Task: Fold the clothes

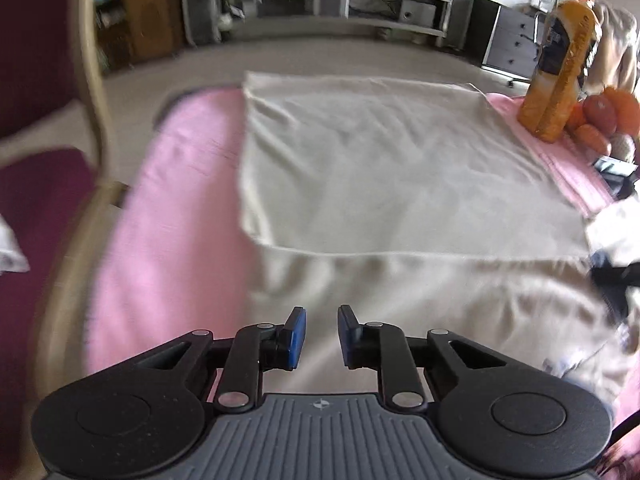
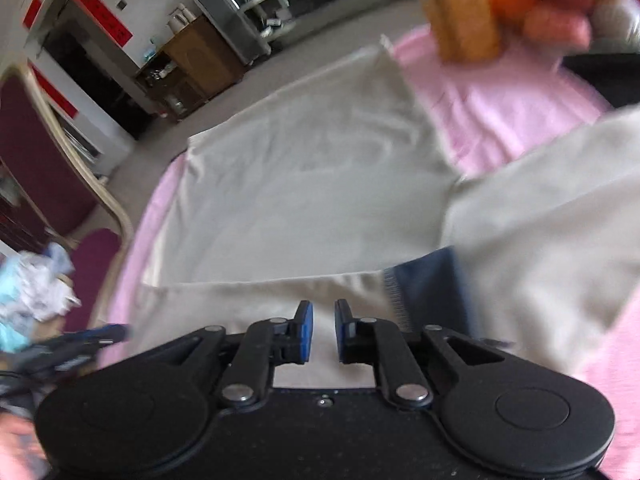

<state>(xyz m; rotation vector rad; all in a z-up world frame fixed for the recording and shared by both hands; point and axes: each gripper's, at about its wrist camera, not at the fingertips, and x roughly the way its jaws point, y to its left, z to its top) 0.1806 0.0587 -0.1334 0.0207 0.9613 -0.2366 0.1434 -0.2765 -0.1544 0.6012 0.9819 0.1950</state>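
Observation:
A cream garment (image 1: 380, 168) lies spread on a pink-covered table (image 1: 168, 208), with one part folded over along a crosswise edge. It also shows in the right wrist view (image 2: 304, 184), where a navy ribbed cuff or collar (image 2: 428, 288) lies near its right sleeve (image 2: 552, 216). My left gripper (image 1: 322, 336) hovers over the garment's near part, jaws a little apart, holding nothing. My right gripper (image 2: 323, 330) hovers over the near edge, jaws a little apart and empty. The left gripper also shows at the left edge of the right wrist view (image 2: 80, 340), blurred.
An orange juice carton (image 1: 560, 68) and a pile of oranges and fruit (image 1: 608, 116) stand at the table's far right. A maroon chair with a pale wooden frame (image 1: 92, 80) stands left of the table. Crumpled clothes (image 2: 28, 296) lie on a chair seat.

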